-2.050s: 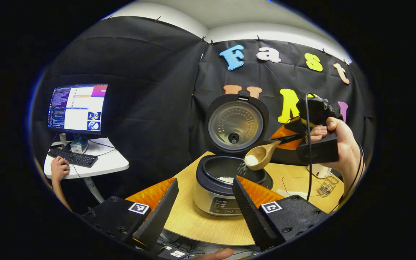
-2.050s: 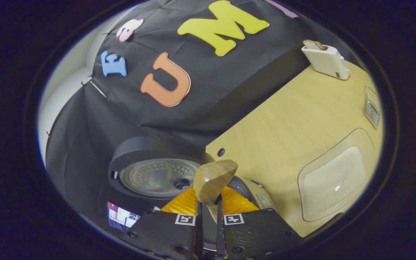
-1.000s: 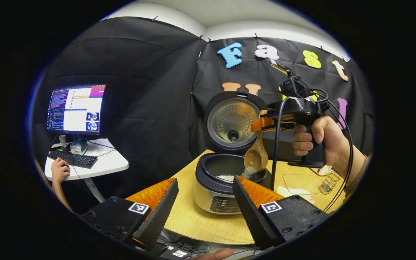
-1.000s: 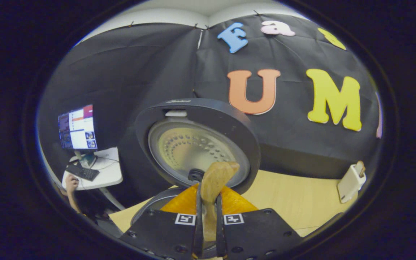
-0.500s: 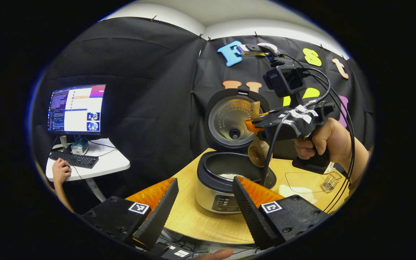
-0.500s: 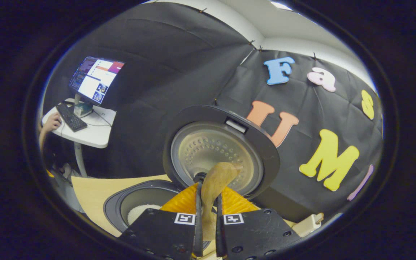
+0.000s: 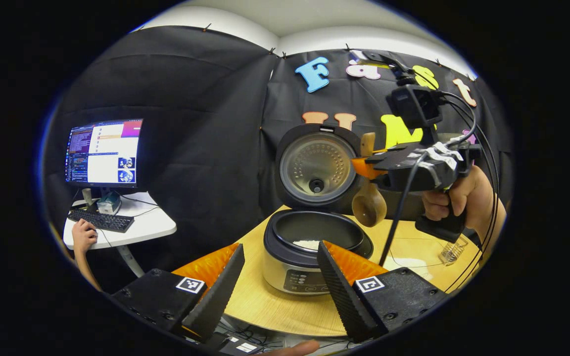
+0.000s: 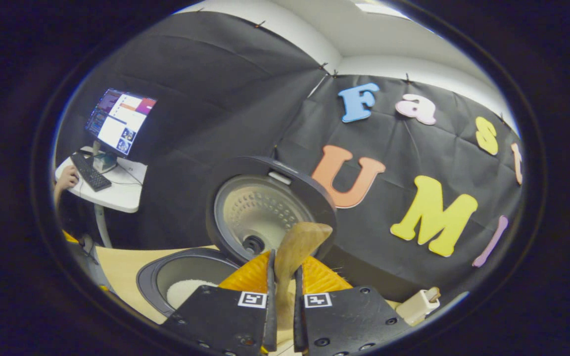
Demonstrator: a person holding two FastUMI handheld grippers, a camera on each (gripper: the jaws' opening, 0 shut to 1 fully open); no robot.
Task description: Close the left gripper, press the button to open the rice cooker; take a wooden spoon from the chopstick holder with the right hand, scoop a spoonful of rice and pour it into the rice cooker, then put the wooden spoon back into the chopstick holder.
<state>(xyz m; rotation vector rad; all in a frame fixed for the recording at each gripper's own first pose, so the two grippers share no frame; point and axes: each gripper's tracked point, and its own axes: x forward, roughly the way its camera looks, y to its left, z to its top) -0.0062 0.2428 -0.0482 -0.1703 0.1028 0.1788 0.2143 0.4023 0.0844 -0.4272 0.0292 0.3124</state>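
Observation:
The rice cooker (image 7: 309,267) stands open on the table, its lid (image 7: 316,168) upright and white rice (image 7: 307,244) in the pot. My right gripper (image 7: 364,167), held by a hand (image 7: 465,198), hovers to the right of the lid and above the pot. It is shut on the wooden spoon (image 7: 369,207), whose empty bowl hangs downward. In the right gripper view the spoon (image 8: 297,244) sticks up between my right gripper (image 8: 282,296), with the cooker's pot (image 8: 154,277) and lid (image 8: 265,212) to the left. My left gripper (image 7: 277,277) is open in front of the cooker.
A wire chopstick holder (image 7: 451,251) and a clear tray of rice (image 7: 408,259) sit on the wooden table (image 7: 275,309) right of the cooker. A white box (image 8: 416,304) stands near the wall. At far left a person's hand (image 7: 83,232) rests by a keyboard under a monitor (image 7: 104,153).
The spoon tipped its rice into the pot and is now empty. My right gripper has lifted and moved right, away from the pot. The left gripper has barely moved.

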